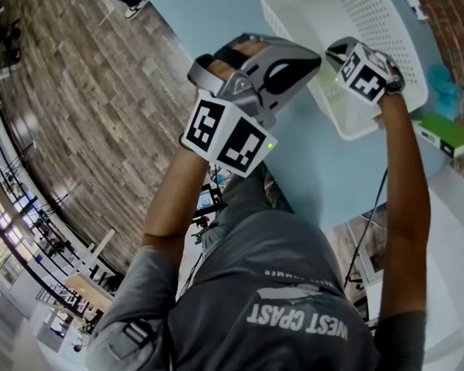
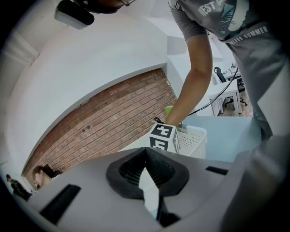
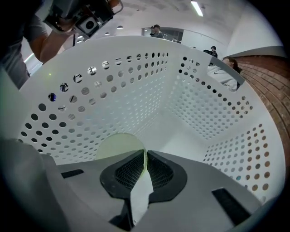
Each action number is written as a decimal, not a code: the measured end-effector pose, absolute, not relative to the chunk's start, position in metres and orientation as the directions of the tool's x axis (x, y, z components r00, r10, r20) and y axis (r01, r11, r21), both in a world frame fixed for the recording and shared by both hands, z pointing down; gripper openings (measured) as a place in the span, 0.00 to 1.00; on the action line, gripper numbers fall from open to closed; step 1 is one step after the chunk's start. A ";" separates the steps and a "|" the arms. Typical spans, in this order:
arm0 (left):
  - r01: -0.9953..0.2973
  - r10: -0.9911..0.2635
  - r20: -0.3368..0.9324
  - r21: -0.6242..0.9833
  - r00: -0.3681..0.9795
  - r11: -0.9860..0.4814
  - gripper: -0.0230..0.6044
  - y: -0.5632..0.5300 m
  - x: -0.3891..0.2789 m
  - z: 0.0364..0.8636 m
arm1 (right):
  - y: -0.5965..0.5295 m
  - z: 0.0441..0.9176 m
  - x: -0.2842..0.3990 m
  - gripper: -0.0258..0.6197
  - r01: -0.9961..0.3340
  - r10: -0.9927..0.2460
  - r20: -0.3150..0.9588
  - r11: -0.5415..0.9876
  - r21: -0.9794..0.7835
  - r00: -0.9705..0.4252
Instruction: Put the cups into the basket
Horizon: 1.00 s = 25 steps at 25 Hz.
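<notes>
White basket (image 3: 213,113) (dotted with holes); pale green cup (image 3: 118,146).

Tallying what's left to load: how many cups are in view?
1: a pale green cup, pinched by its rim in the right claw, inside the white perforated basket. Others may be hidden.

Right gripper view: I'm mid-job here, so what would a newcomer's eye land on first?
The white perforated basket fills the right gripper view, its walls rising all round the right gripper. That gripper's jaws pinch the thin wall of a pale green cup inside the basket. The left gripper is outside the basket, jaws together with nothing between them.
</notes>
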State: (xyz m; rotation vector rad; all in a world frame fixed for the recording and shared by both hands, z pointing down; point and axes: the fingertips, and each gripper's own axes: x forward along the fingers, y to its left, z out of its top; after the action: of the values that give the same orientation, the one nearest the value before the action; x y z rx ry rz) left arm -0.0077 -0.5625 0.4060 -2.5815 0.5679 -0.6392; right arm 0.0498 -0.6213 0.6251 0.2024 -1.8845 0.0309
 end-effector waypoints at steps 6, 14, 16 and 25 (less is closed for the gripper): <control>-0.287 -0.481 0.338 -0.486 0.809 -0.825 0.04 -0.562 -0.012 0.402 | -0.625 0.626 0.057 0.11 -0.133 -0.150 0.957 0.984 0.120 -0.248; -0.286 -0.486 0.322 -0.506 0.813 -0.814 0.04 -0.552 -0.015 0.384 | -0.633 0.556 0.040 0.20 -0.076 -0.324 0.905 0.946 0.316 -0.276; -0.285 -0.485 0.317 -0.511 0.815 -0.811 0.03 -0.550 -0.014 0.378 | -0.632 0.533 0.035 0.20 -0.070 -0.353 0.887 0.935 0.348 -0.297; -0.274 -0.487 0.305 -0.537 0.819 -0.798 0.04 -0.529 -0.008 0.366 | -0.596 0.449 0.022 0.11 -0.076 -0.518 0.750 0.839 0.538 -0.411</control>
State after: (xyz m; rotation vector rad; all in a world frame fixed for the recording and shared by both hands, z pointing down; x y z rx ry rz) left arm -0.0082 -0.5289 0.3659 -2.5214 0.5639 -0.5995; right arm 0.0219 -0.5957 0.4488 0.4403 -1.9531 -0.5212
